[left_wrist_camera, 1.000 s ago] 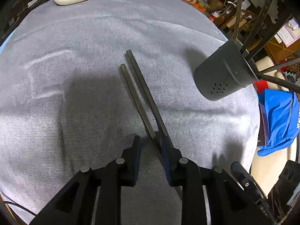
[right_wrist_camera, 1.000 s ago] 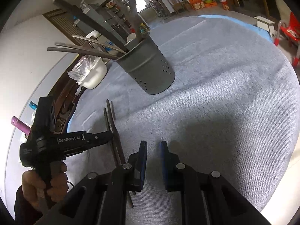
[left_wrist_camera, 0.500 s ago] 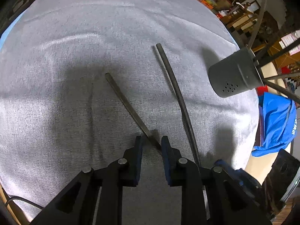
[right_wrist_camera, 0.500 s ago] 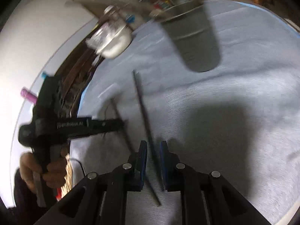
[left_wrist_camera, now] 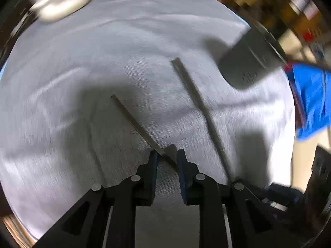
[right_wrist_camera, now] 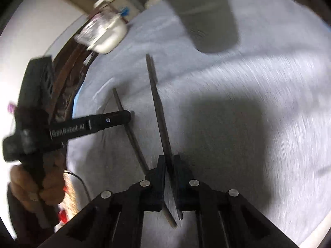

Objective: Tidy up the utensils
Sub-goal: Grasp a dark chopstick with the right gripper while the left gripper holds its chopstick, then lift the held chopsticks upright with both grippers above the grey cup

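Note:
Two dark chopsticks lie on the grey cloth (left_wrist_camera: 82, 62). The shorter-looking chopstick (left_wrist_camera: 134, 122) runs slantwise between the pads of my left gripper (left_wrist_camera: 167, 158), which is shut on its near end. In the right wrist view the other chopstick (right_wrist_camera: 157, 103) passes between the pads of my right gripper (right_wrist_camera: 169, 163), whose jaws are closing tight on it. The same view shows the left gripper (right_wrist_camera: 129, 116) from the side, over the first chopstick (right_wrist_camera: 134, 142). A grey perforated utensil holder (left_wrist_camera: 246, 62) stands beyond, also seen blurred as the holder (right_wrist_camera: 209, 20).
A white bowl (left_wrist_camera: 64, 4) sits at the far edge of the cloth; the right wrist view shows the white bowl (right_wrist_camera: 105, 35) with plastic wrap in it. Blue fabric (left_wrist_camera: 310, 99) lies off the table's right side. A person's hand (right_wrist_camera: 35, 186) grips the left tool.
The two chopsticks lay side by side and are now spread apart. My right gripper slid over one chopstick and shut on it. My left gripper rolled and kept hold of the other.

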The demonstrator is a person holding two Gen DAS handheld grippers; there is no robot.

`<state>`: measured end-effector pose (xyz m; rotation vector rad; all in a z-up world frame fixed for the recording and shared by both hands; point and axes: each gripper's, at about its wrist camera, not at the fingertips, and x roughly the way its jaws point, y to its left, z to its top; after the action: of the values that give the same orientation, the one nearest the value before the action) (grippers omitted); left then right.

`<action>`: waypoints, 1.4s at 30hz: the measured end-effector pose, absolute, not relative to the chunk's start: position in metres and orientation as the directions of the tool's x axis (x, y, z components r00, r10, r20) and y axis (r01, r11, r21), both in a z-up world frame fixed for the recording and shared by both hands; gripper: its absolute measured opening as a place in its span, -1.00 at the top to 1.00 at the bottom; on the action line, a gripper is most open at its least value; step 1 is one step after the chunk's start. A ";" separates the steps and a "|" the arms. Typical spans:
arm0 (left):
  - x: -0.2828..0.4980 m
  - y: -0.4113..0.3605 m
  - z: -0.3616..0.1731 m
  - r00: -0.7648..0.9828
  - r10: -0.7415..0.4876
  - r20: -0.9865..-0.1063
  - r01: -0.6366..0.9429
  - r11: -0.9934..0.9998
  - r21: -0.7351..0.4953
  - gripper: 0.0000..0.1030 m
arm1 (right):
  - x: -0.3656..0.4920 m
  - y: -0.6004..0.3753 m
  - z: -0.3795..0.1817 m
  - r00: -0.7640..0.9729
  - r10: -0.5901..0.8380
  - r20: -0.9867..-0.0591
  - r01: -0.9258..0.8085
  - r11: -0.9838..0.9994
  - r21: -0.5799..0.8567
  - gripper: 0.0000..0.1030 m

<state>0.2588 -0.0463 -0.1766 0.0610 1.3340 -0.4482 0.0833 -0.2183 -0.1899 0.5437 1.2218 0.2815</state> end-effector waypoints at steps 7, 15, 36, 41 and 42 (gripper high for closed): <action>0.257 -0.053 -0.174 0.054 -0.272 -0.961 0.631 0.755 -0.178 0.57 | 0.050 -0.230 -0.205 0.241 0.637 -0.732 0.218 0.699 0.681 0.82; 0.251 -0.034 -0.169 0.060 -0.296 -0.953 0.610 0.767 -0.200 0.34 | 0.070 -0.222 -0.167 0.368 0.466 -0.805 0.065 0.851 0.522 0.47; 0.284 0.007 -0.171 0.199 -0.284 -0.938 0.063 0.959 -0.277 0.42 | 0.152 -0.208 -0.182 0.450 0.265 -0.853 0.104 0.933 0.345 0.84; 0.280 0.018 -0.172 0.220 -0.302 -0.928 0.044 0.953 -0.300 0.83 | 0.134 -0.221 -0.165 0.503 0.365 -0.784 0.054 0.892 0.449 0.86; 0.278 0.019 -0.167 0.241 -0.302 -0.922 0.051 0.953 -0.299 0.83 | 0.129 -0.222 -0.158 0.521 0.380 -0.764 0.029 0.887 0.461 0.86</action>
<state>0.2782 0.0192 -0.1667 -0.2245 1.3081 -0.2440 0.1291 -0.2219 -0.1583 0.4517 1.0085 0.2190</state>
